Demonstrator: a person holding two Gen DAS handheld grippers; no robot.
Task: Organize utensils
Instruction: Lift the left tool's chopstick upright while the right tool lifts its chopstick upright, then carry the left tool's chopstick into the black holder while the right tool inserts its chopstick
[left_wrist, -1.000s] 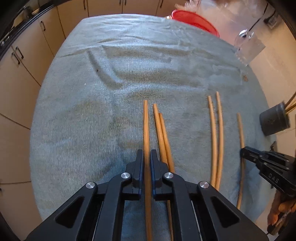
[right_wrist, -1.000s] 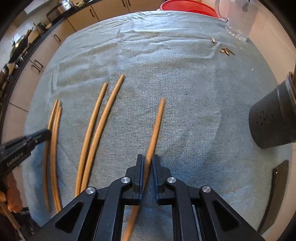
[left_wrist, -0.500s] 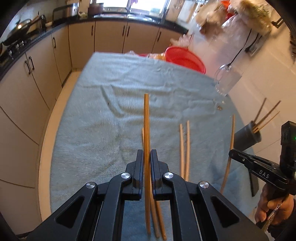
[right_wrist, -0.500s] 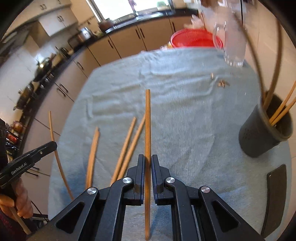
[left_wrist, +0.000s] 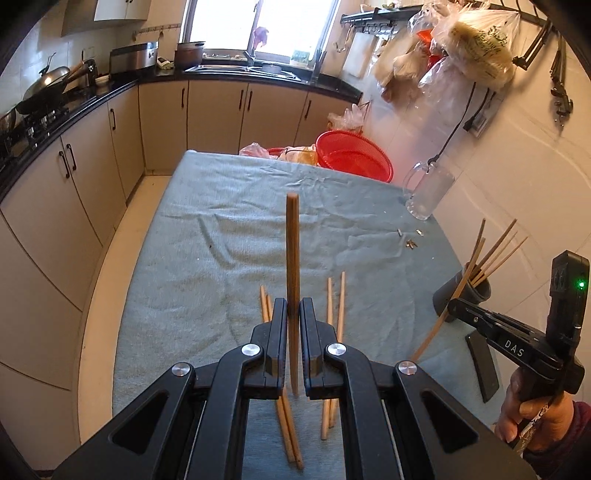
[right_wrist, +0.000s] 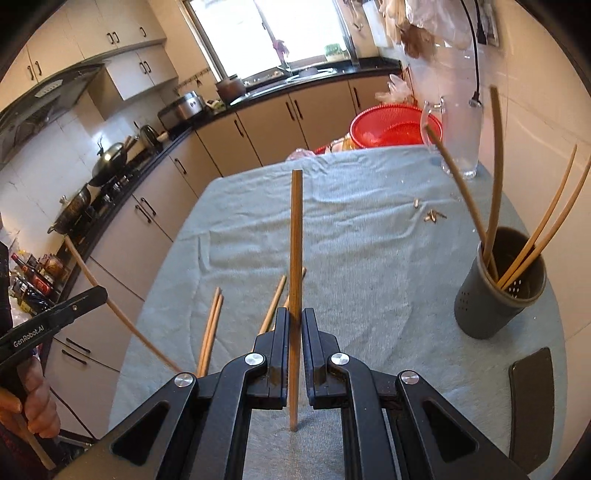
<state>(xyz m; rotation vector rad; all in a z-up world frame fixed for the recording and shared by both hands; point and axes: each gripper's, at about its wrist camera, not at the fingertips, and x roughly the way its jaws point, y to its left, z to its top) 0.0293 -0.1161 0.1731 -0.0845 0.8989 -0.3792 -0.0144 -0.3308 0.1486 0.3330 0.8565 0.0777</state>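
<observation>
Left chopstick (left_wrist: 293, 266): clamped upright in left gripper (left_wrist: 293, 314), above the table.
Right chopstick (right_wrist: 296, 254): clamped in right gripper (right_wrist: 294, 321), raised.
Loose chopsticks (left_wrist: 334, 354): four lying on grey cloth (left_wrist: 221, 258).
Holder (right_wrist: 500, 295): dark cup, four chopsticks inside.
Writing: "DAS", "GenRobot.AI" on gripper sides.

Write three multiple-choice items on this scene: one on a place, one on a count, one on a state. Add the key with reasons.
1. Where does the grey holder stand?
A. by the table's right edge
B. on the floor
C. on the counter

2. How many chopsticks lie loose on the towel?
A. one
B. four
C. nine

3. What is the left gripper doing?
A. hanging open
B. clamping one chopstick
C. gripping the glass mug

Key: A, it sits on the towel's right side; B, two pairs lie there; B, its jaws pinch a chopstick.
</observation>
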